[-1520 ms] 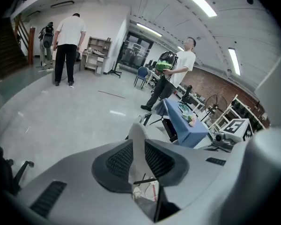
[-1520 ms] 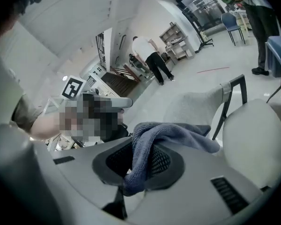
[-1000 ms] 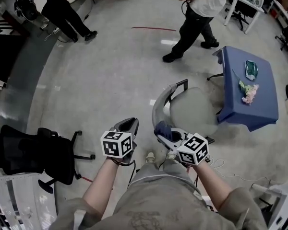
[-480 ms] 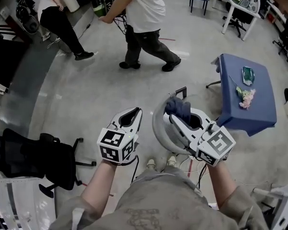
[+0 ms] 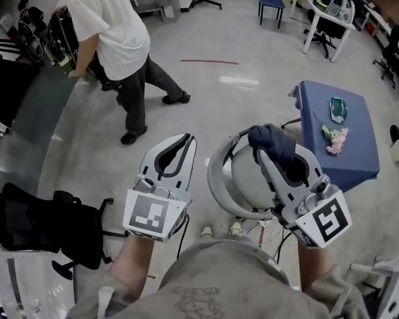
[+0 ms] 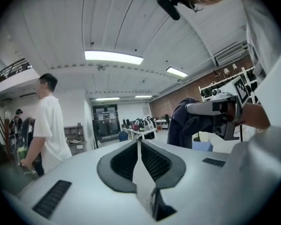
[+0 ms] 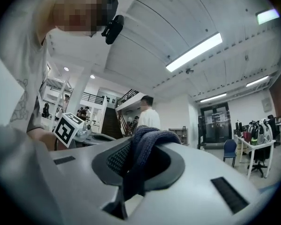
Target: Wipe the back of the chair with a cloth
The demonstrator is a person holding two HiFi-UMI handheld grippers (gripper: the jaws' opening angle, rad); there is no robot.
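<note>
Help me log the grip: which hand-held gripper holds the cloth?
The right hand-held gripper: its jaws clamp the dark blue cloth; the left hand-held gripper is shut on nothing.

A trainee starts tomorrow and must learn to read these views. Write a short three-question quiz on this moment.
1. True or false: the left claw holds something.
2. The right claw is shut on: A a sponge; B a dark blue cloth; C a brush.
3. Fill in: the table right of the grey chair in the head view is covered in ___.
Key: 1 false, its jaws are together and empty; 2 B; 3 blue.
</note>
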